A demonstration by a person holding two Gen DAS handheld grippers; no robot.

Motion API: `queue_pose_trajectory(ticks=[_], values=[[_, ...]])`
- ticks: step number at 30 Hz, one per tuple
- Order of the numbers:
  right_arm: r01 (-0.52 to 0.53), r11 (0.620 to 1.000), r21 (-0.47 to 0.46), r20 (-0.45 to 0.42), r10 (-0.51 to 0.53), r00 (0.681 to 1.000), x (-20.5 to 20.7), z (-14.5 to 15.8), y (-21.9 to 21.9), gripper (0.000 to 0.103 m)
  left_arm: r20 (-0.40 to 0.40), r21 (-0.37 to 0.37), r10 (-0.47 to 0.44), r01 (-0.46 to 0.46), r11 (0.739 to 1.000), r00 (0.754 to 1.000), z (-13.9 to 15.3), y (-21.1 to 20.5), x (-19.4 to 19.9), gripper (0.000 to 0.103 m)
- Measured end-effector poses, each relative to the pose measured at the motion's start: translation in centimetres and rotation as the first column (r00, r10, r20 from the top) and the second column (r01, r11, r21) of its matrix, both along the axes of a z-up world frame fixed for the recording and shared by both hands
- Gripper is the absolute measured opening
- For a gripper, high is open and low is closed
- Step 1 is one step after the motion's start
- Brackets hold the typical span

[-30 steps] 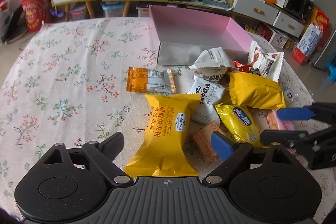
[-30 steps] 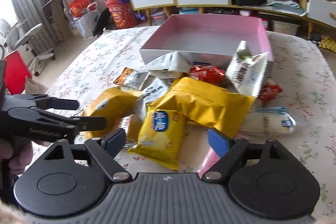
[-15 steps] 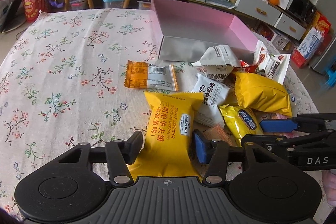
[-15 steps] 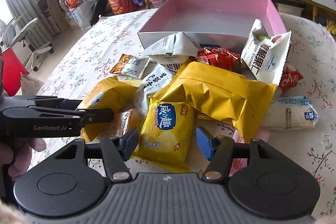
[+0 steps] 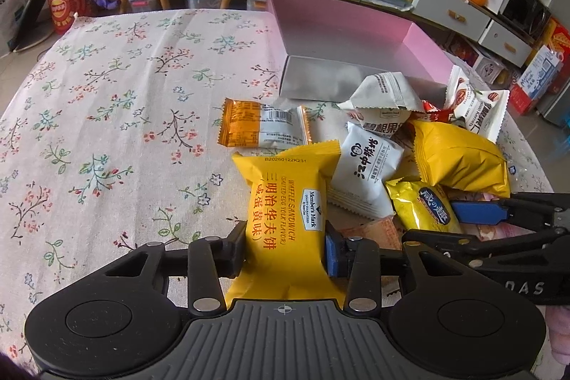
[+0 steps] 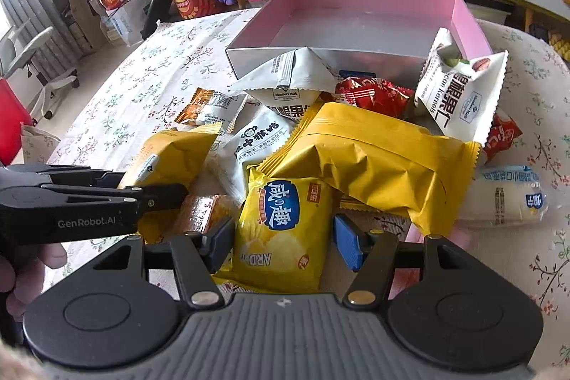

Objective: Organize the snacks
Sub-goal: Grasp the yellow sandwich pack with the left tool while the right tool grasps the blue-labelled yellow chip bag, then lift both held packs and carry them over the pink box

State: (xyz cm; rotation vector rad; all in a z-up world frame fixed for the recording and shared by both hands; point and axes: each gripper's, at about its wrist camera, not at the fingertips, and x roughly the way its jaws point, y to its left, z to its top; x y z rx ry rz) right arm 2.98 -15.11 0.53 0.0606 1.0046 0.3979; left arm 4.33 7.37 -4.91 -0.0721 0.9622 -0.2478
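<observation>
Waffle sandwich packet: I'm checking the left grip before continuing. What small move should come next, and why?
Probably finish closing, then lift. The left gripper jaws are closing with the waffle sandwich packet pinched between them, and the pink box beyond the pile looks empty.

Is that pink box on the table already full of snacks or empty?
Empty as far as can be seen: the pink box shows only its bare floor, while the snack packets lie heaped on the tablecloth before it.
</observation>
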Motion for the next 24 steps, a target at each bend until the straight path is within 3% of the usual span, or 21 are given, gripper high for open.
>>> queue_pose_trajectory(ticks=[5,8,16,24], values=[[-0.034,0.995,-0.097,0.042,0.038,0.998,-0.1,-0.1,1.2,0.048,0.002,0.008,0.004,-0.004,1.0,1.0,0.2,-0.2,-0.1,0.038],[-0.04,0.992,-0.117,0.044,0.045,0.998,-0.1,0.0,1.3,0.046,0.006,0.006,0.003,-0.003,1.0,1.0,0.4,-0.2,-0.3,0.037],[0.01,1.0,0.004,-0.024,-0.01,1.0,0.7,0.8,-0.2,0.044,0.015,-0.012,0.007,-0.007,1.0,1.0,1.3,0.4,-0.5,0.037],[0.018,0.994,0.109,-0.036,-0.014,0.999,0.3,2.2,-0.7,0.039,0.047,-0.042,0.007,-0.005,0.999,0.999,2.8,0.6,-0.5,0.037]])
